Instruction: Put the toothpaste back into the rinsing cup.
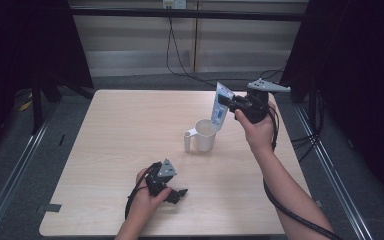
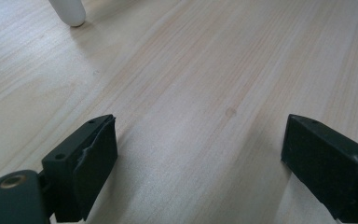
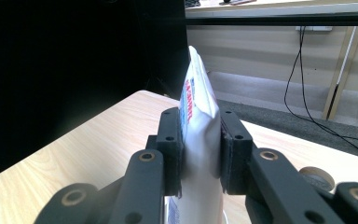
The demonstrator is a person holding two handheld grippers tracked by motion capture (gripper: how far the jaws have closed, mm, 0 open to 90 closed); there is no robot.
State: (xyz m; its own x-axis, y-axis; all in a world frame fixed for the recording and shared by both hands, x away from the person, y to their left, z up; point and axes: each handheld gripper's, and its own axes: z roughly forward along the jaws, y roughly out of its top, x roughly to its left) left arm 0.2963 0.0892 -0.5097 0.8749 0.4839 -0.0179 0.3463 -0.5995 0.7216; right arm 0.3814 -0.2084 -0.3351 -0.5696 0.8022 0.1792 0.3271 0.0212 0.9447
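We see right gripper (image 1: 228, 104) clamped on white tube (image 1: 220, 111), tube tilted right above cup (image 1: 204, 135). Left gripper (image 1: 176, 195) spread wide, well short of cup. Pale wood table (image 1: 120, 130), dark curtains around.

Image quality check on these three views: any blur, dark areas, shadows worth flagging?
High view: soft overall, dark at both sides, table evenly lit. Left gripper view: wood grain sharp, near jaws soft, faint shadows under them. Right gripper view: tube and jaws slightly blurred, left background black, the tube's print barely legible.
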